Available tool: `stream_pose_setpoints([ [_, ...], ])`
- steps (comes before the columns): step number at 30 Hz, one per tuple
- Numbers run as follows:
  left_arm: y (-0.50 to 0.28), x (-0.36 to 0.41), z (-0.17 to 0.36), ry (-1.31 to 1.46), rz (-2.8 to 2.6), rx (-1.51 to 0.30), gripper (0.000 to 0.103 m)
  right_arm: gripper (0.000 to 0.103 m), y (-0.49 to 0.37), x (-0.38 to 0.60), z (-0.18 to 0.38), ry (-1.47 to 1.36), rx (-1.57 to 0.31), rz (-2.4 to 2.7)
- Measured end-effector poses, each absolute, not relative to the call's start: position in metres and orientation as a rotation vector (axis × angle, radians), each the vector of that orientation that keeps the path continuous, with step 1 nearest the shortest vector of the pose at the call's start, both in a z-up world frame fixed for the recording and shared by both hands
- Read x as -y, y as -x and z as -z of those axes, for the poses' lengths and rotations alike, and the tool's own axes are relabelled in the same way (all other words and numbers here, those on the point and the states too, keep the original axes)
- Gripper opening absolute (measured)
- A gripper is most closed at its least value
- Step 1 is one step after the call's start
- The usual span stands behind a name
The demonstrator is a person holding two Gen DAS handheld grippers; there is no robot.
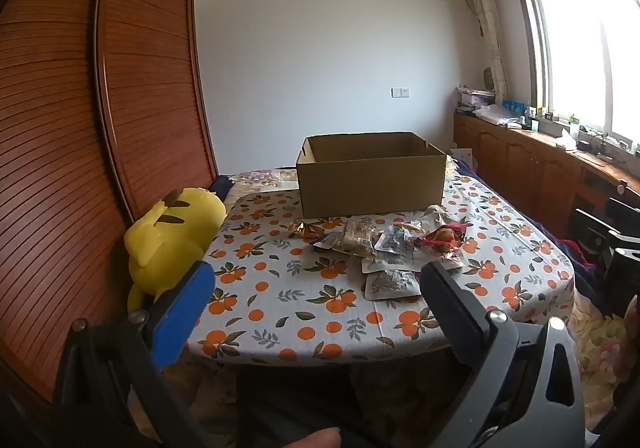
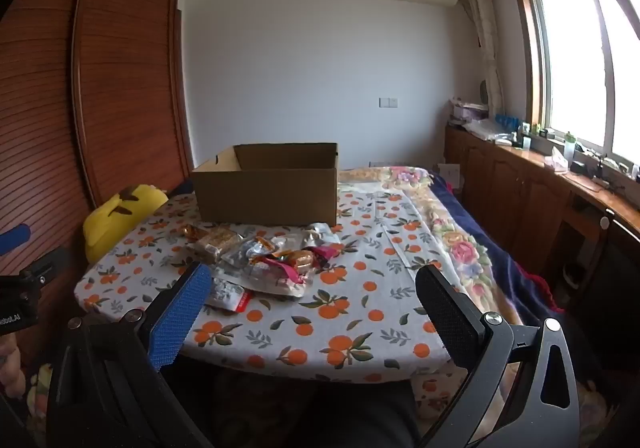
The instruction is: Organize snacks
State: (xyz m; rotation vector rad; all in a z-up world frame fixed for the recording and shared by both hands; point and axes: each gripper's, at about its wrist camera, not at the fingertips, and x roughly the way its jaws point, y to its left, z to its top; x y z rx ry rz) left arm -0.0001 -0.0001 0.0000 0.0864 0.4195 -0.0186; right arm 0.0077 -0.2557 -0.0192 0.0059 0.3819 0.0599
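Note:
A heap of snack packets (image 1: pixel 394 248) (image 2: pixel 264 260) lies on the orange-print tablecloth (image 1: pixel 280 312) (image 2: pixel 360 312), just in front of an open cardboard box (image 1: pixel 372 175) (image 2: pixel 268 187) with nothing seen inside. My left gripper (image 1: pixel 316 280) hovers near the table's front edge, open wide, short of the packets, nothing between its fingers. My right gripper (image 2: pixel 312 284) is open just as wide, also short of the heap and holding nothing. The left gripper's blue pad (image 2: pixel 14 238) shows at the far left of the right wrist view.
A yellow plush toy (image 1: pixel 172 240) (image 2: pixel 116 217) leans at the table's left edge against a slatted wooden wardrobe (image 1: pixel 100 127). Floral bedding (image 2: pixel 460 244) lies to the right, then a wooden counter (image 2: pixel 560 183) with clutter under the window.

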Motion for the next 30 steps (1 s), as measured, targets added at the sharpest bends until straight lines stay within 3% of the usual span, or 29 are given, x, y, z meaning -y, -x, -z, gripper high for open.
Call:
stream_pose_setpoints([
  [30, 0.001, -0.0012, -0.0067, -0.081, 0.025, -0.401, 0.103, 0.103, -0.0048, 0.2555, 0.018, -0.014, -0.378, -0.059],
])
